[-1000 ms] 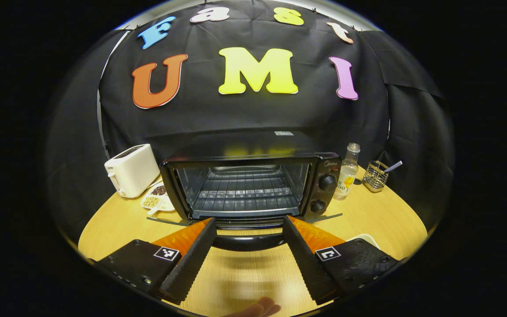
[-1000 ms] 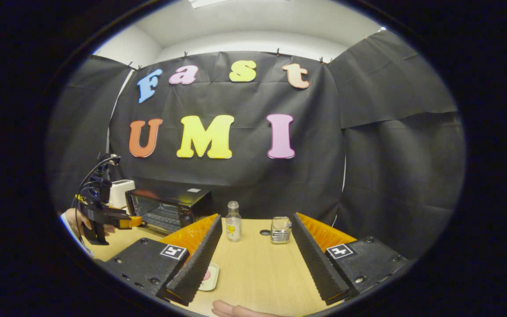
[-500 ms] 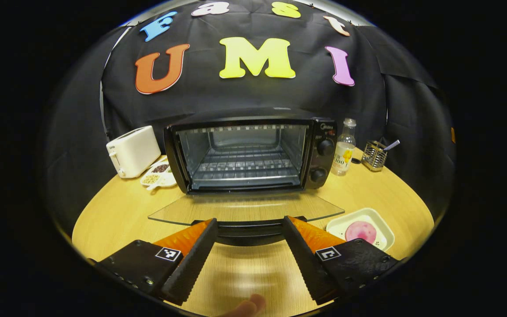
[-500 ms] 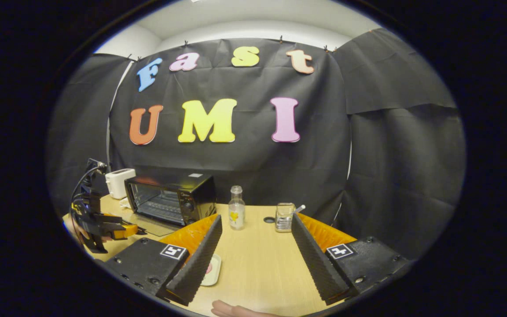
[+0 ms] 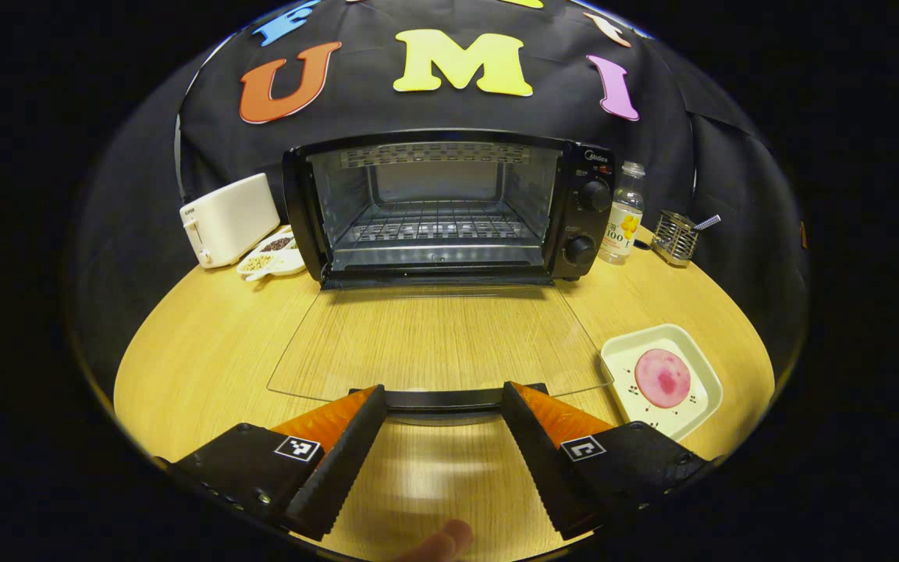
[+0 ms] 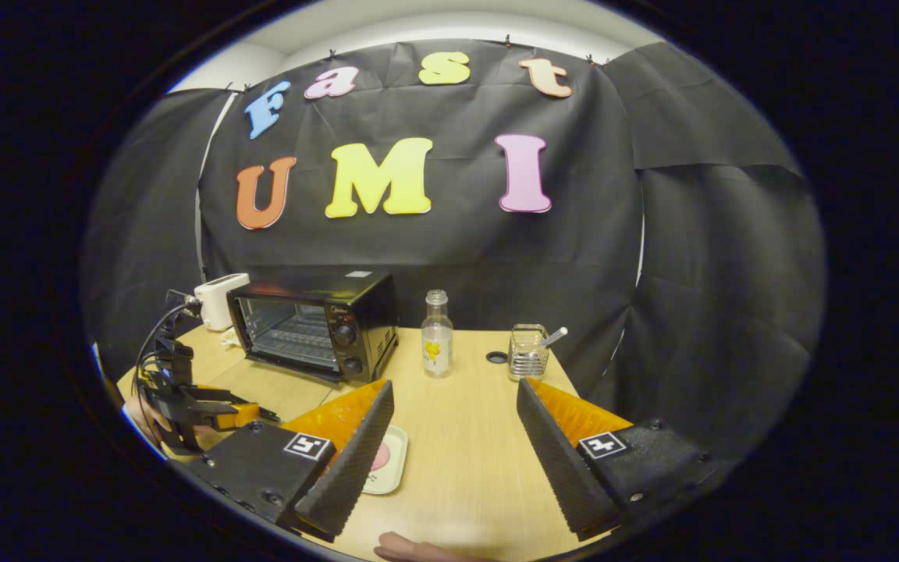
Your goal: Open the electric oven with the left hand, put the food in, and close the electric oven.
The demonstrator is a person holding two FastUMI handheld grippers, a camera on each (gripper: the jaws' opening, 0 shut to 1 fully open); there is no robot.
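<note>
The black electric oven (image 5: pixel 442 203) stands at the back of the table with its cavity and rack exposed. Its glass door (image 5: pixel 434 336) lies folded down flat toward me. The door's dark handle (image 5: pixel 442 400) runs across the tips of my left gripper (image 5: pixel 442 390), whose fingers stand wide apart and open. A round pink piece of food (image 5: pixel 662 378) rests on a white square plate (image 5: pixel 621 351) at the right. My right gripper (image 6: pixel 456 386) hovers open over the table, with the plate (image 6: pixel 393 468) beside its left finger. The oven (image 6: pixel 313 324) and the left gripper (image 6: pixel 250 410) show at the left of the right gripper view.
A white toaster (image 5: pixel 227 218) and a small dish of beans (image 5: pixel 270 257) sit left of the oven. A clear bottle (image 5: pixel 623 222) and a wire holder (image 5: pixel 674 238) stand to its right. The round wooden table (image 5: pixel 200 343) ends close behind my grippers.
The oven door swung from partly open down to flat as my left gripper drew back and down with the handle. The right gripper tilted down toward the table and plate.
</note>
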